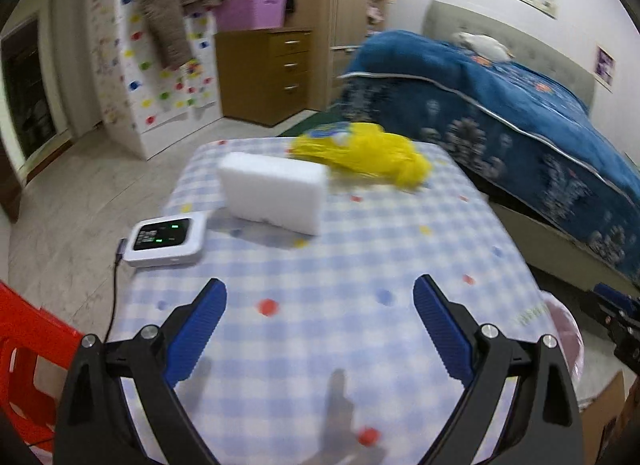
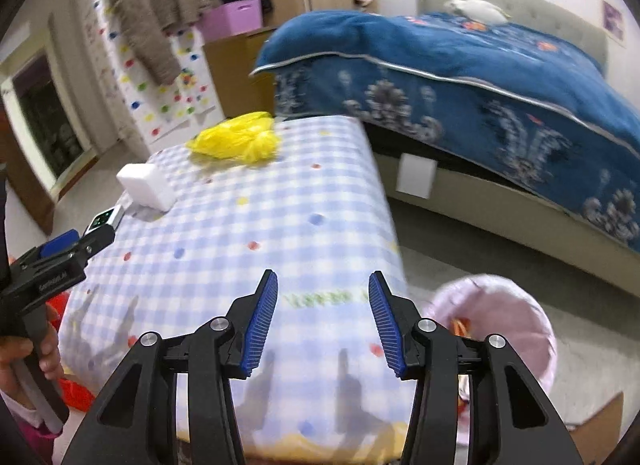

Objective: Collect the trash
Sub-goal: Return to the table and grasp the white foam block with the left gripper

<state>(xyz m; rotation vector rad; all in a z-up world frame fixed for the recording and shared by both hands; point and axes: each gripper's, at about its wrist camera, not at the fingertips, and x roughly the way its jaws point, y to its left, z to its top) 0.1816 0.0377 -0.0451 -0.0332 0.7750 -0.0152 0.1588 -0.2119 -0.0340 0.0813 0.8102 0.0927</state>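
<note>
A crumpled yellow plastic bag [image 1: 368, 155] lies at the far end of the checked table [image 1: 320, 305]; it also shows in the right wrist view [image 2: 236, 139]. A white foam block [image 1: 274, 195] stands on the table's left part, also seen in the right wrist view [image 2: 146, 185]. My left gripper [image 1: 320, 289] is open and empty above the near half of the table. My right gripper [image 2: 323, 281] is open and empty over the table's near right part. A pink-lined trash bin [image 2: 516, 329] with some waste in it stands on the floor right of the table.
A small white device [image 1: 166, 241] with a cable lies at the table's left edge. A red plastic stool [image 1: 28, 357] is at the near left. A bed with a blue quilt [image 2: 480, 81] runs along the right. A wooden drawer chest [image 1: 266, 73] stands far back.
</note>
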